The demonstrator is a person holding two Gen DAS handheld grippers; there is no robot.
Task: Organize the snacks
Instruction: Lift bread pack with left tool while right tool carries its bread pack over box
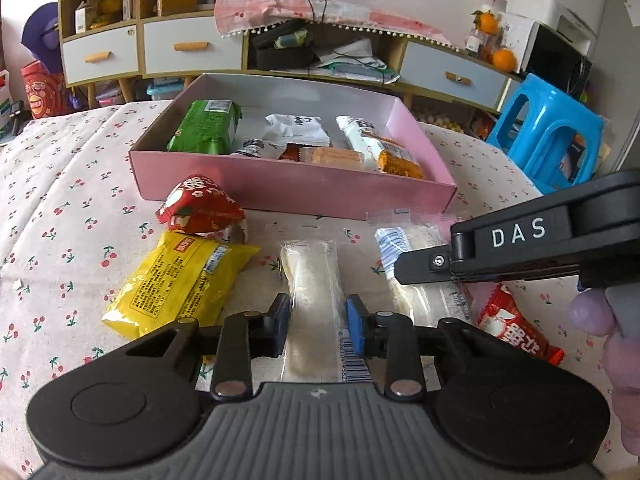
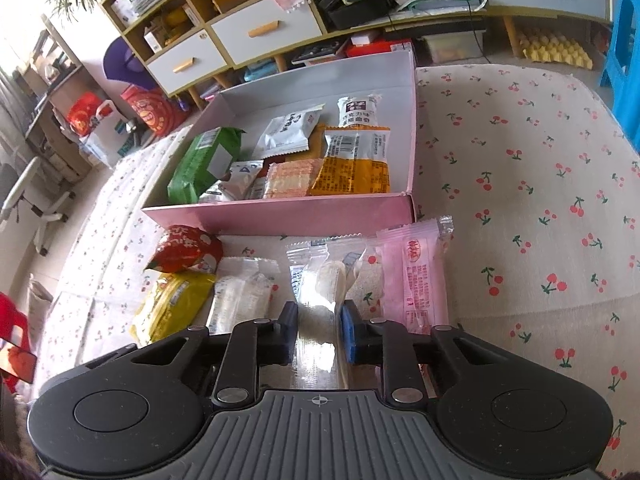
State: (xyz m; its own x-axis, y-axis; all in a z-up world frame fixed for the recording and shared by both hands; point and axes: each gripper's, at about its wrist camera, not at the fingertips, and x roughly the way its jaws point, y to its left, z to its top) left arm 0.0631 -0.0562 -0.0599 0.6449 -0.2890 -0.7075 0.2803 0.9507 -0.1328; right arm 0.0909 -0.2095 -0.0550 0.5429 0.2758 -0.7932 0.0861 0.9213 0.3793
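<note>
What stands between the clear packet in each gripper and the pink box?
Nothing visible. The left gripper and right gripper each straddle a clear packet; only bare cloth lies before the pink box.

The cloth [image 2: 520, 200] is looking soft and matt, printed with cherries. The pink box [image 1: 296, 192] is showing smooth card with a faint sheen. A clear wrapper [image 2: 320, 320] is glaring glossy plastic. The yellow pack [image 1: 180, 280] is shining crinkled foil. Each claw [image 1: 318, 326] [image 2: 318, 330] is showing matt black plastic.
</note>
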